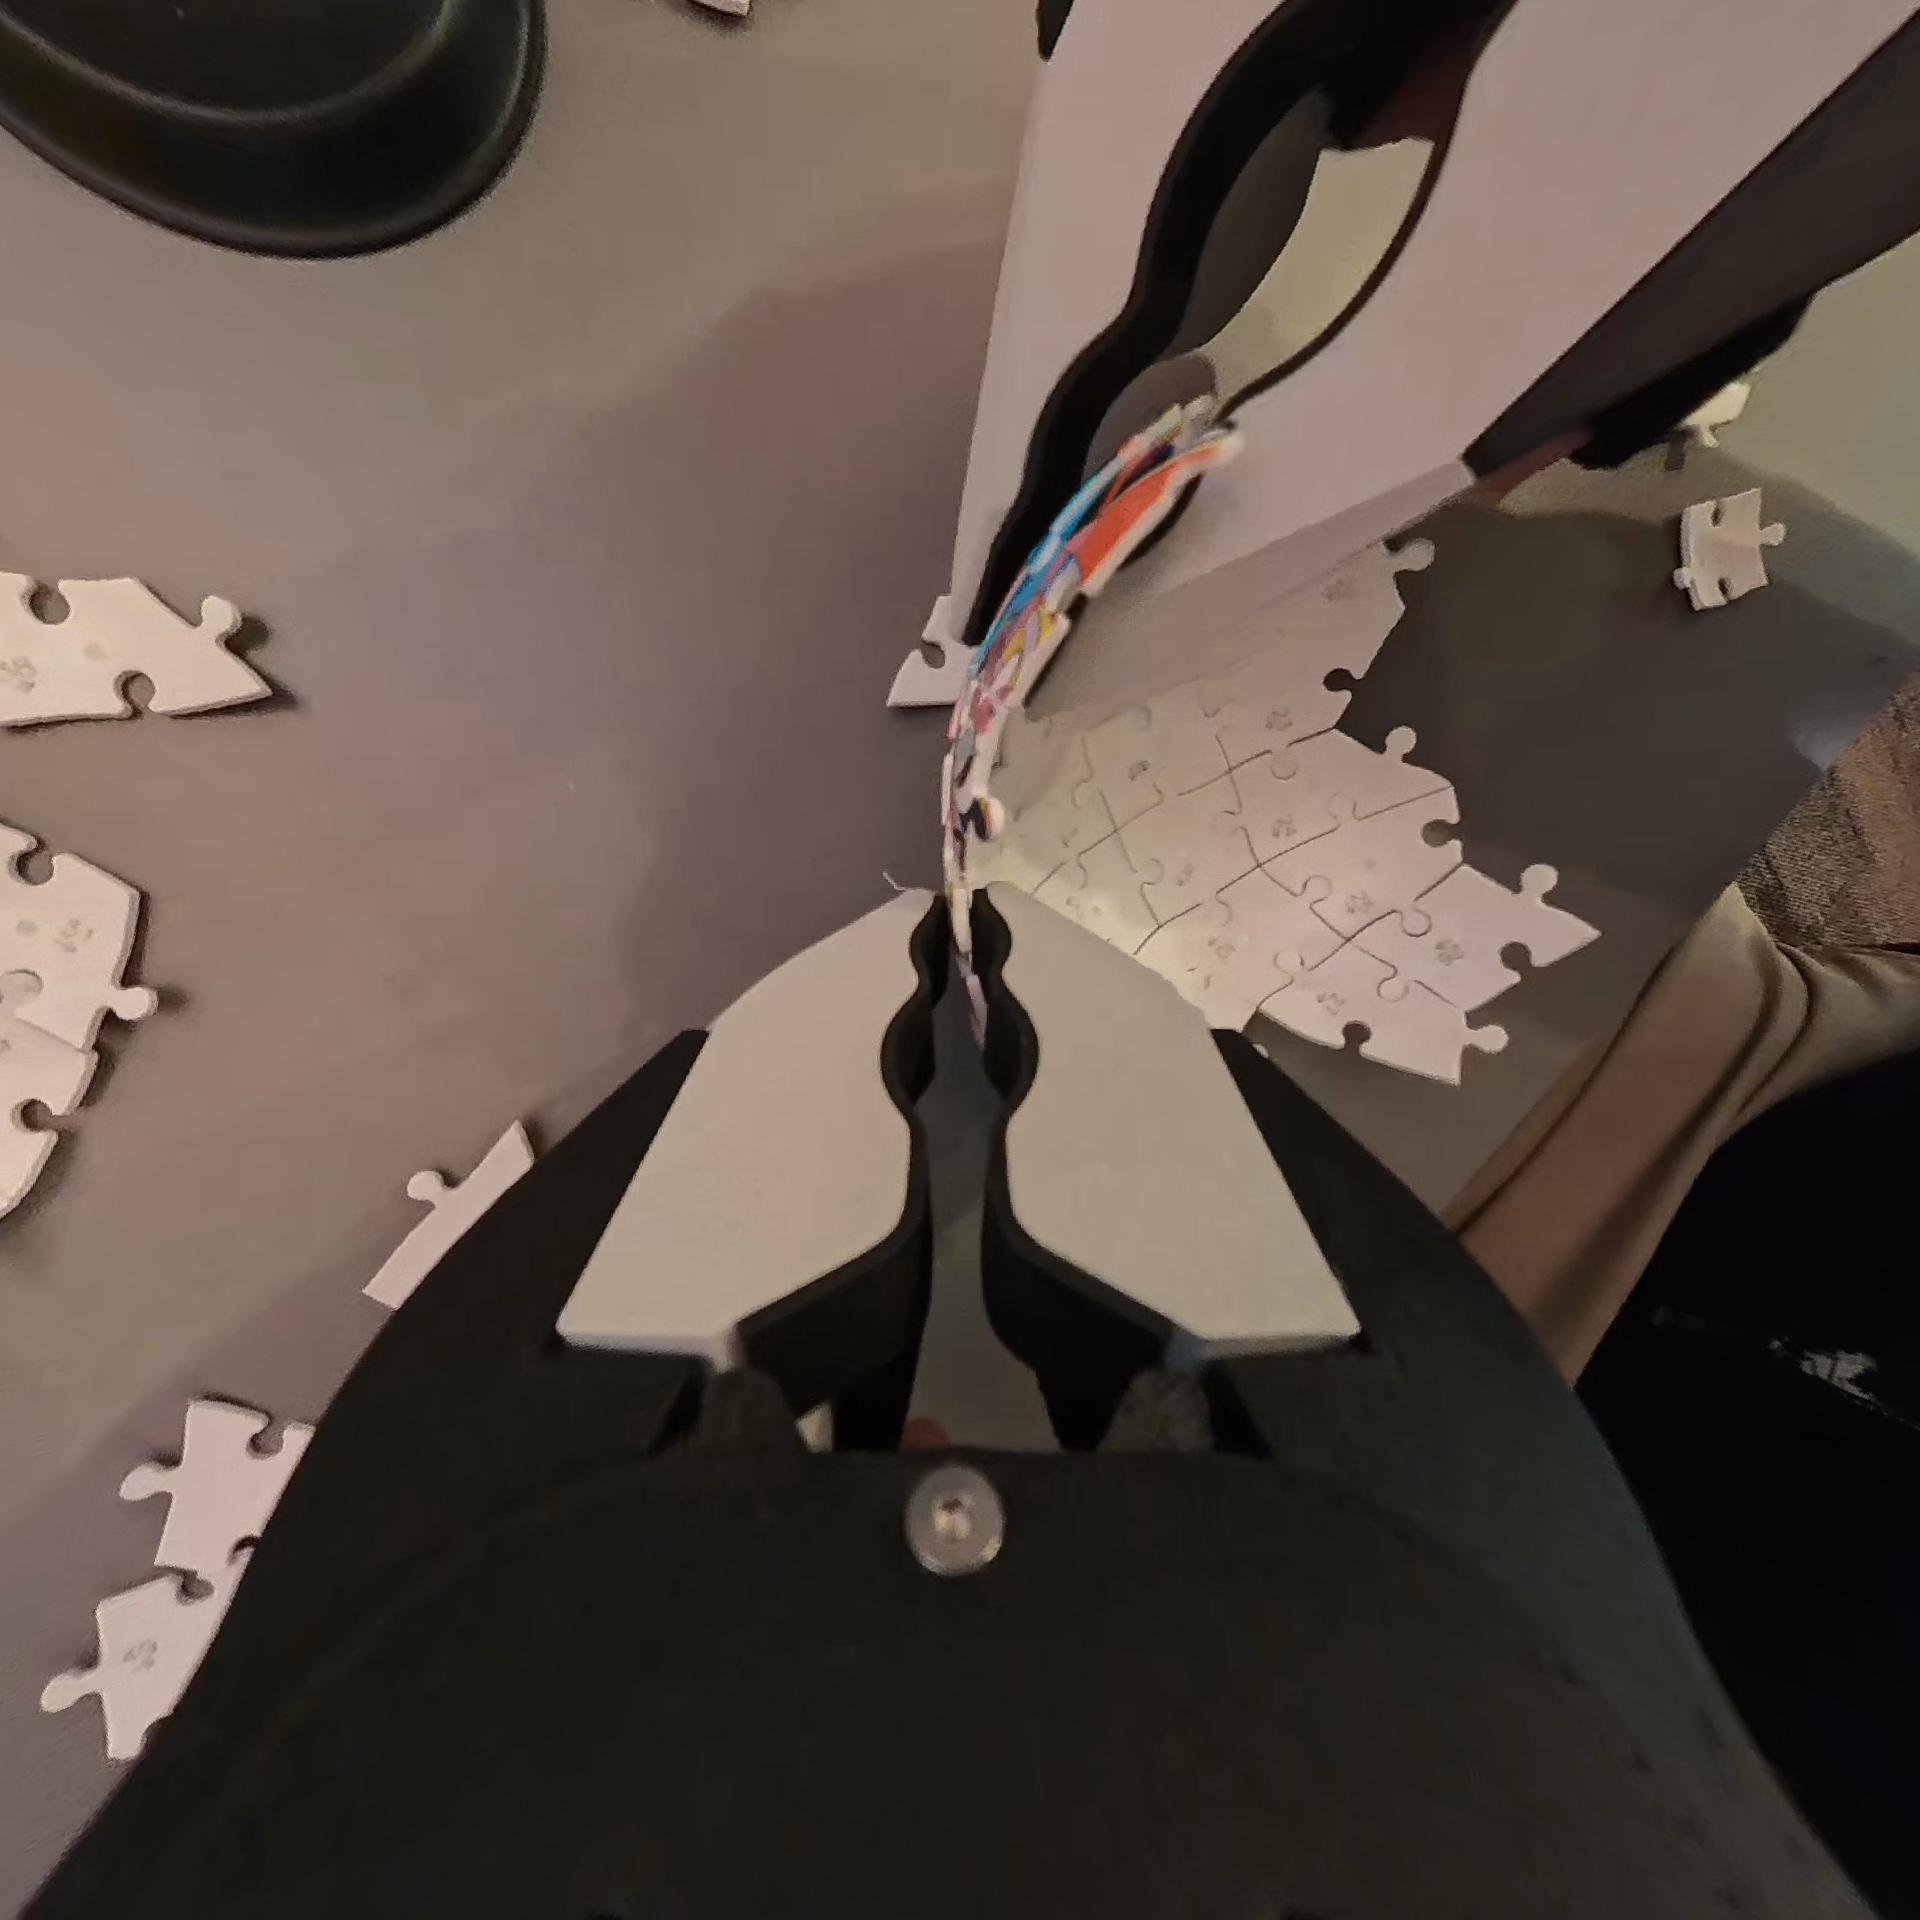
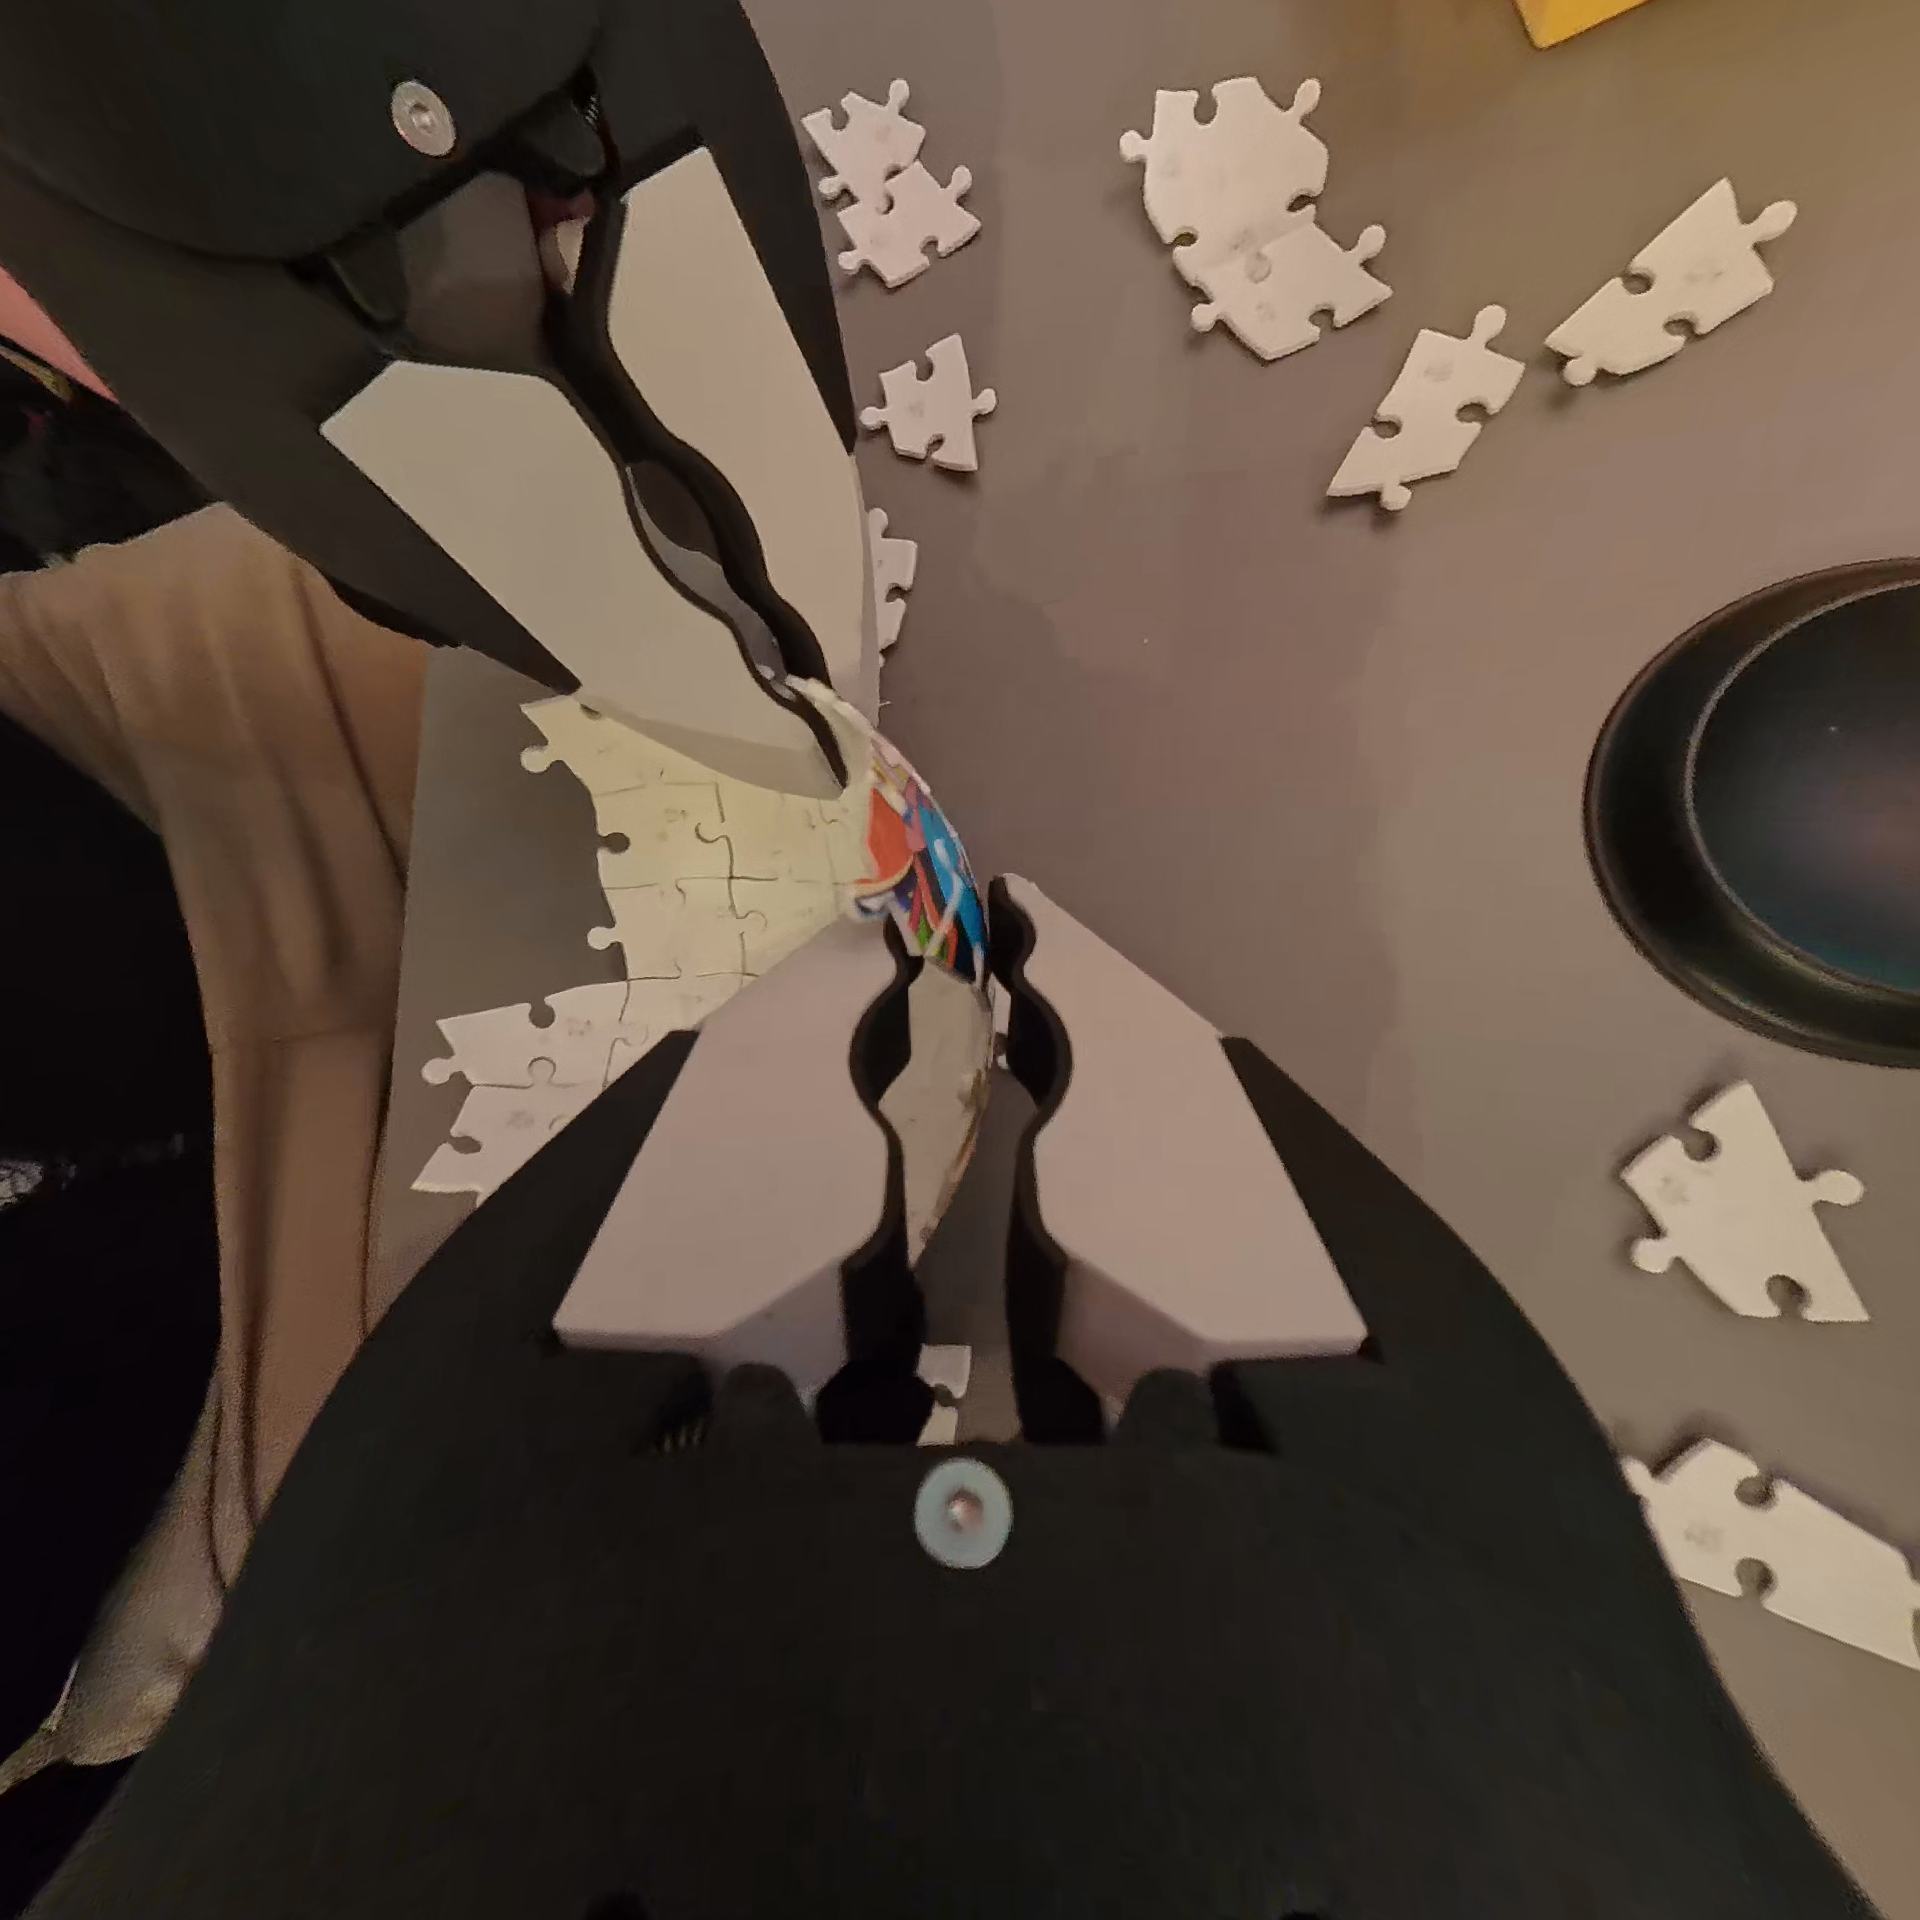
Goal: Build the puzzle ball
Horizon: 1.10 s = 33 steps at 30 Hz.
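A curved, partly built section of the puzzle ball is held on edge above the grey table. Its inner side is white and its outer side is coloured. My left gripper is shut on its near rim. My right gripper comes in from the upper right and is shut on the far rim. In the right wrist view my right gripper clamps the coloured edge of the section, and the left gripper pinches the opposite rim next to the white inside.
Several loose white puzzle pieces lie face down on the table. A black bowl stands at the far side. The table edge and a person's beige clothing are close by. Left tips to right tips: about 4 centimeters. The black bowl lies around 12 centimeters away from my right fingertips. Look for it in the right wrist view too.
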### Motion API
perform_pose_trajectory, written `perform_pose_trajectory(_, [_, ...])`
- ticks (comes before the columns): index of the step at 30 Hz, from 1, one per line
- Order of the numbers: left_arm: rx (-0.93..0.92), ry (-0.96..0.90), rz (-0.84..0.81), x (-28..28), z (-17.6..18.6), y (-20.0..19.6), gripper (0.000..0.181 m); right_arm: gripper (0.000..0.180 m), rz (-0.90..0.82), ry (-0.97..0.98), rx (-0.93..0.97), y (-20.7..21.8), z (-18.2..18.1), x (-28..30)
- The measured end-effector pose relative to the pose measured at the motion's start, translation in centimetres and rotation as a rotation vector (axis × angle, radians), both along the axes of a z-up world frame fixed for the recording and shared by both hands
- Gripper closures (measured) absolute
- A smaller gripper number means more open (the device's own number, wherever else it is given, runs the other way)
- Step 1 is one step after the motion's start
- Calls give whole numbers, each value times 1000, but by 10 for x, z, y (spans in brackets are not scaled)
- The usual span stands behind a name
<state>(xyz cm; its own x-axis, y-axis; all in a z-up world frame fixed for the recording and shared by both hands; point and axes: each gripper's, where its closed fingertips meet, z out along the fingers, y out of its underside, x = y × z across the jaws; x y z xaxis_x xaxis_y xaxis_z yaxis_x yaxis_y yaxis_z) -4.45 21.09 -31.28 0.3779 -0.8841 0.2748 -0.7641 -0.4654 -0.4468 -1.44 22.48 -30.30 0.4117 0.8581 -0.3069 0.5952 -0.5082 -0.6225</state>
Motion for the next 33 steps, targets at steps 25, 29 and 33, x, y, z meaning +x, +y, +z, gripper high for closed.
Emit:
perform_pose_trajectory(25, [-58,-40,1,3,-2,-2,177,179,-39,-20,54,-1,0,3])
perform_pose_trajectory(29, [-57,-39,2,3,-3,-2,178,179,-50,-18,38,-1,0,3])
perform_pose_trajectory(33, [-67,-46,11,4,-4,-2,178,179,-22,-49,60,-2,0,4])
